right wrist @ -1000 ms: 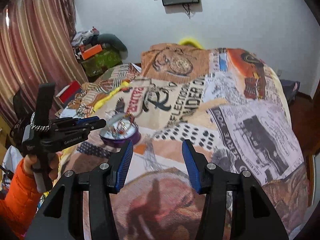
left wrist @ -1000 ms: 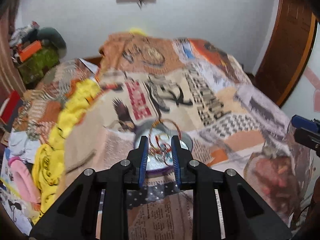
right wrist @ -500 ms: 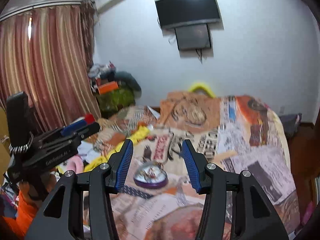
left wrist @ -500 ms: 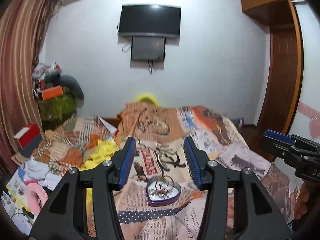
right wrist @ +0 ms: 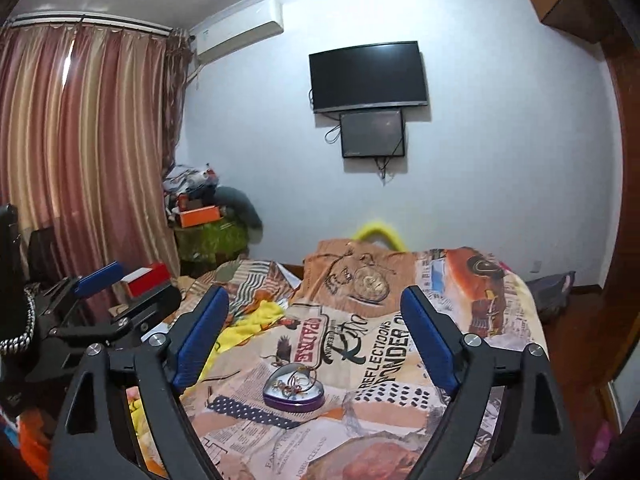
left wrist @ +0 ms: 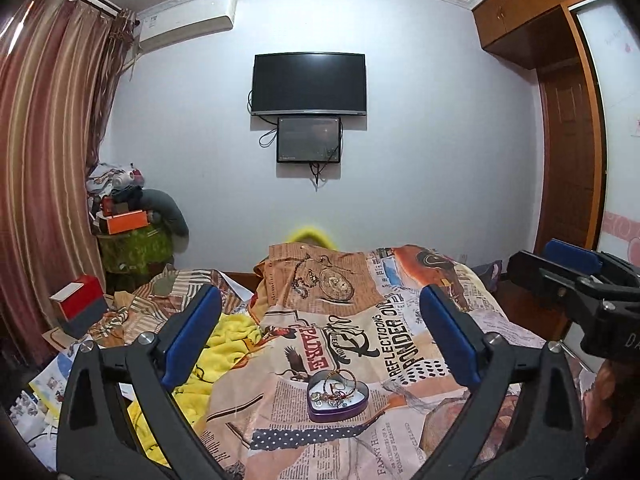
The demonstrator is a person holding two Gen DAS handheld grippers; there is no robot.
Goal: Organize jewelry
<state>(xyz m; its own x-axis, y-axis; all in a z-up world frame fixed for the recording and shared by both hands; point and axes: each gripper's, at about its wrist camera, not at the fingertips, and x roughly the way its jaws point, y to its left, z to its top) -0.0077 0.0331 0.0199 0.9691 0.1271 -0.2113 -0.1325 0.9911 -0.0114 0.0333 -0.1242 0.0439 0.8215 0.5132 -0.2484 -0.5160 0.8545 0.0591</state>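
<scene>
Jaws of your left gripper [left wrist: 320, 340] and right gripper [right wrist: 316, 336] have just been opening and stand wide with nothing between them, while farther off the jewelry [left wrist: 334, 390] lies gathered in the heart-shaped tin [left wrist: 337, 407] on the bed [left wrist: 400, 320], so the sorting looks nearly done.

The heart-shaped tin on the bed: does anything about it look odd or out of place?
Slightly. The heart-shaped tin has no lid on, and thin bangles stick up above its rim instead of lying flat inside. Nothing seems spilled onto the bedspread around it.
</scene>
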